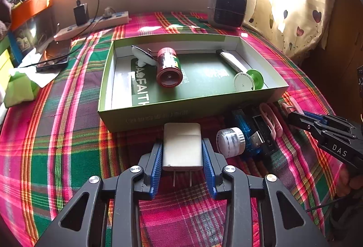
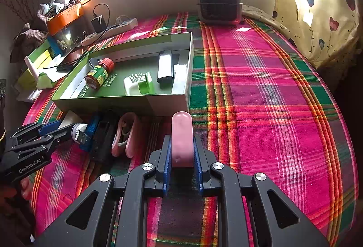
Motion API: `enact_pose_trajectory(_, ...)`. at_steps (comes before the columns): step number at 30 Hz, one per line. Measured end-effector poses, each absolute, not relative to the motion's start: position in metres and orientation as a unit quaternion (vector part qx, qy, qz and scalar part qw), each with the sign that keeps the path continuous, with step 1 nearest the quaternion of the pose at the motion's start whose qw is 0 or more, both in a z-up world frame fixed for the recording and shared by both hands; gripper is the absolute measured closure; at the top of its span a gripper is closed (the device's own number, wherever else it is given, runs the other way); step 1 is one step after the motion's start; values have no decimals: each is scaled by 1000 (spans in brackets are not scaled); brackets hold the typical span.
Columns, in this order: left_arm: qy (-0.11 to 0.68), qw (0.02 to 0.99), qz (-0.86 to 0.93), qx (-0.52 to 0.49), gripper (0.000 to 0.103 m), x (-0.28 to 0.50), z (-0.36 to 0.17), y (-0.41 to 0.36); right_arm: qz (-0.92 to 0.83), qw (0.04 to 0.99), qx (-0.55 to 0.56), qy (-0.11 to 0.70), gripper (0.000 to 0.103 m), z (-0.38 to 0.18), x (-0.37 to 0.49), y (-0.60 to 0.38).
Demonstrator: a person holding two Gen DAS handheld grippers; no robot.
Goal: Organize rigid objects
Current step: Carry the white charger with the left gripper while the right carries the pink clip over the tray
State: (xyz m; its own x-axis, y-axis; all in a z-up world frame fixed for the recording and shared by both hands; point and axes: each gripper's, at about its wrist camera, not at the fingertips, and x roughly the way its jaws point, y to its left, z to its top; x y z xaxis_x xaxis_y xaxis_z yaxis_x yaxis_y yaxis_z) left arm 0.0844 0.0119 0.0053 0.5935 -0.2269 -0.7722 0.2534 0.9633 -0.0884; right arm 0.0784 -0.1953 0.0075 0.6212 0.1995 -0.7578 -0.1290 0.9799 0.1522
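My left gripper (image 1: 182, 149) is shut on a white wall charger (image 1: 182, 145), prongs toward the camera, just in front of the green box (image 1: 158, 115). My right gripper (image 2: 182, 147) is shut on a pink oblong object (image 2: 182, 136) near the box's right front corner (image 2: 168, 104). Inside the box lie a red-capped bottle (image 1: 169, 68), a silver lighter (image 1: 231, 60), a green-and-white spool (image 1: 248, 81) and a white piece (image 1: 141, 56). On the cloth beside the box lie a white round cap (image 1: 230, 142), a blue USB board (image 1: 254, 133) and a pink case (image 2: 126, 136).
A plaid cloth (image 2: 261, 88) covers the table. A small heater (image 1: 228, 8) stands at the back by the window. A power strip (image 1: 93, 25) with charger, a phone (image 1: 54, 56) and boxes crowd the left side. A curtain (image 2: 317, 9) hangs at right.
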Motion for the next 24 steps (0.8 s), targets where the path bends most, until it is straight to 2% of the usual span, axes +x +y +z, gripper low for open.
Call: enact_pose_trajectory(24,389,911,-135,-2,71,73,47,23,109,916,30,385,84,43,72,-190)
